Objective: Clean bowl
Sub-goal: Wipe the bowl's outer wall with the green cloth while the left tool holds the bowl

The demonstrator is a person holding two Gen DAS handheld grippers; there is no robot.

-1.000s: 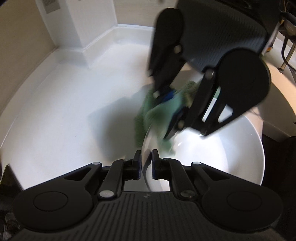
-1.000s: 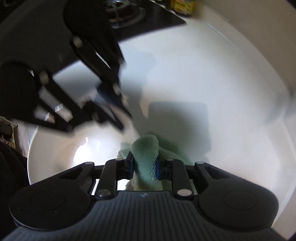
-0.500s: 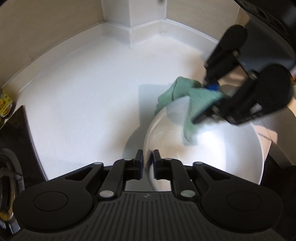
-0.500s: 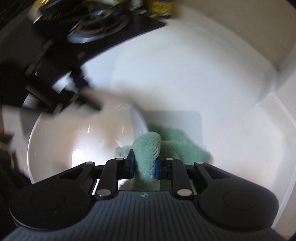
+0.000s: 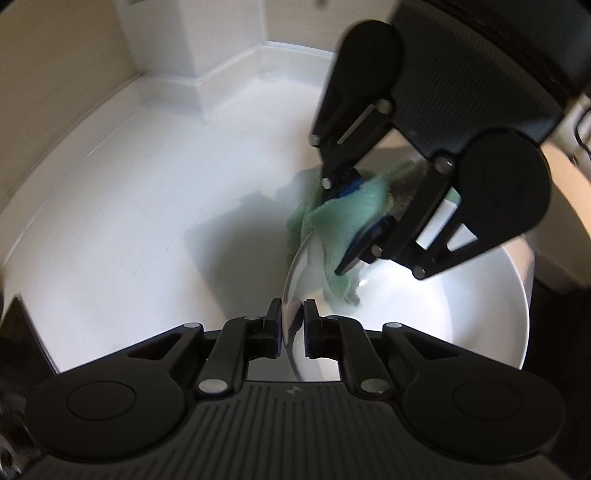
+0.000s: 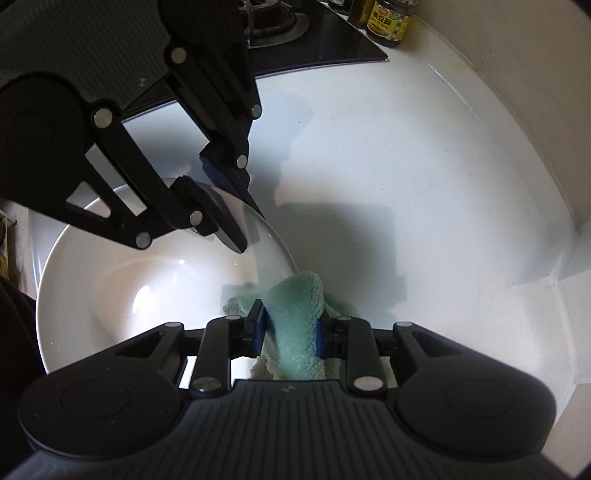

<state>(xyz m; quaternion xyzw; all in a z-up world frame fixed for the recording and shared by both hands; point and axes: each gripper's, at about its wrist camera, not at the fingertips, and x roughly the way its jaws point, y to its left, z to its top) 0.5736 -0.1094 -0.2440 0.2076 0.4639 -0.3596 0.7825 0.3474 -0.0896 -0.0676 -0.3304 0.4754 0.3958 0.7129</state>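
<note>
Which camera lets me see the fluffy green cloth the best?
The right wrist view. There the green cloth sits close and sharp between the right gripper while its jaws are opening, draped over the white bowl rim. The left wrist view shows the cloth farther off, blurred, partly hidden behind the right gripper.

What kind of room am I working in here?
Most likely a home kitchen: a gas hob is set into the white counter, with sauce jars beside it against the wall.
</note>
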